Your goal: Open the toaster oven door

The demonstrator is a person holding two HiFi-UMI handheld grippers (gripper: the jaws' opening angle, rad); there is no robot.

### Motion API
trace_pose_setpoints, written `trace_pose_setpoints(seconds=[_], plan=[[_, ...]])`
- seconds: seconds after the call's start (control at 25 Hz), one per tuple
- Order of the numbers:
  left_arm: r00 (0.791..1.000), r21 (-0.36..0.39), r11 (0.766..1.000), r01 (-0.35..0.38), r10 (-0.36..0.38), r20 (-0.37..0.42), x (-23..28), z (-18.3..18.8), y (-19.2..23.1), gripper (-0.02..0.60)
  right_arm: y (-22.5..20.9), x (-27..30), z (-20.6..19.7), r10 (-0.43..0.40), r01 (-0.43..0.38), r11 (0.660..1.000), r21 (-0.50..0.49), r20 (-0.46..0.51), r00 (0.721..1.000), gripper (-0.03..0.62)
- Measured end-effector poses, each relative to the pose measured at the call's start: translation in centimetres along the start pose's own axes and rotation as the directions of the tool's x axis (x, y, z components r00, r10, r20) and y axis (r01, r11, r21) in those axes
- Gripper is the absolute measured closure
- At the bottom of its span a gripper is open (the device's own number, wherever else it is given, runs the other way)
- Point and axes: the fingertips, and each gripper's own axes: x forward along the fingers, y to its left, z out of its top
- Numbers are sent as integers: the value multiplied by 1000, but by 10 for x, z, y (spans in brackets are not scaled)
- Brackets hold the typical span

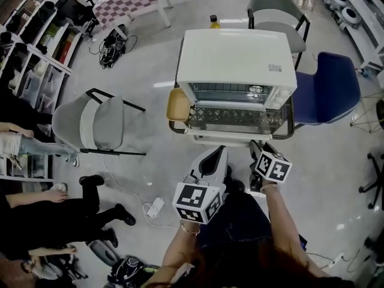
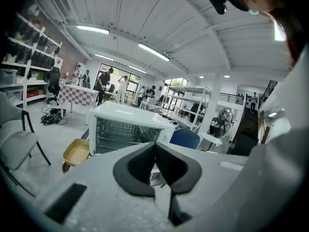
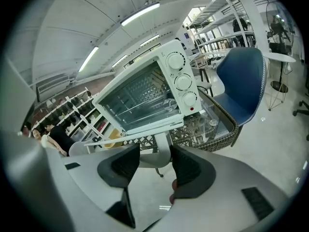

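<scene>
Ahead of both jaws, toaster oven [image 1: 237, 59] sits on wicker table [image 1: 290, 132], its door [image 1: 237, 117] dropped open, lying level. Left gripper [image 2: 155, 145] jaws closed together, empty. Right gripper [image 3: 154, 161] jaws wide apart, gripping nothing, door handle [image 3: 140, 131] just beyond.

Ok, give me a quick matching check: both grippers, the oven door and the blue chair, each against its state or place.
Things:
1. left gripper
2. right gripper
3. toaster oven door
4. blue chair

States or places:
A. jaws apart
B. folded down, open
C. jaws together
D. right of the oven in the head view

Pairs: 1-C, 2-A, 3-B, 4-D
</scene>
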Motion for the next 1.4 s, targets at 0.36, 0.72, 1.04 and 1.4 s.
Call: trace_pose_setpoints(seconds=[0.36,0.72,1.04,1.4], plan=[[1000,-14,1000,-23,23,3,-5,-14,8,566,-6,3,-15,-14,14,1000,-22,-3,1000,390],[999,-16,999,-39,39,-8,-7,-35,16,567,-12,8,-31,-27,27,999,-44,-5,1000,393],[998,-30,998,-57,57,-5,-3,-48,26,567,-19,15,-41,-35,34,997,-67,-7,999,393],[998,-34,997,-64,64,-14,-2,-60,32,567,-24,21,-53,-50,49,995,-92,-11,999,398]])
